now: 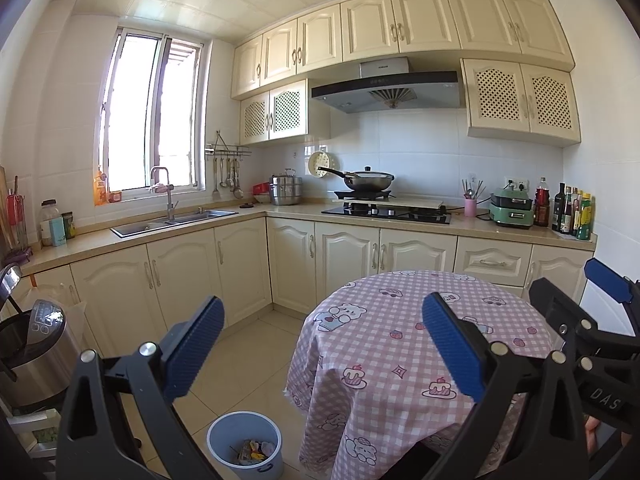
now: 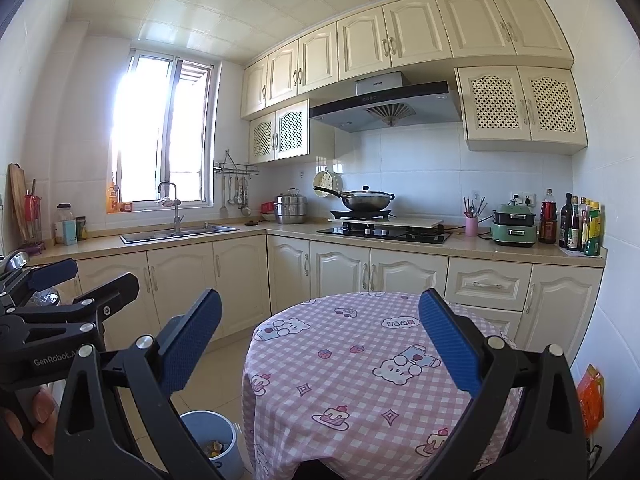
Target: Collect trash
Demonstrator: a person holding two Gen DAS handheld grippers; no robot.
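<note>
A pale blue trash bin (image 1: 245,444) stands on the tiled floor left of the round table (image 1: 404,344), with crumpled wrappers (image 1: 254,452) inside; the same bin (image 2: 214,440) shows low in the right wrist view. The table wears a pink checked cloth (image 2: 360,368) with nothing lying on it. My left gripper (image 1: 320,344) is held above the table's left edge, open and empty. My right gripper (image 2: 320,344) hovers over the near side of the table, open and empty too. Each gripper shows at the edge of the other's view.
Cream cabinets and an L-shaped counter run behind, with a sink (image 1: 172,222), a hob with a wok (image 1: 366,180), a pink utensil cup (image 1: 471,206), a green appliance (image 1: 513,210) and bottles (image 1: 572,216). A steel cooker (image 1: 34,352) stands at the left. An orange bag (image 2: 590,400) hangs at the right.
</note>
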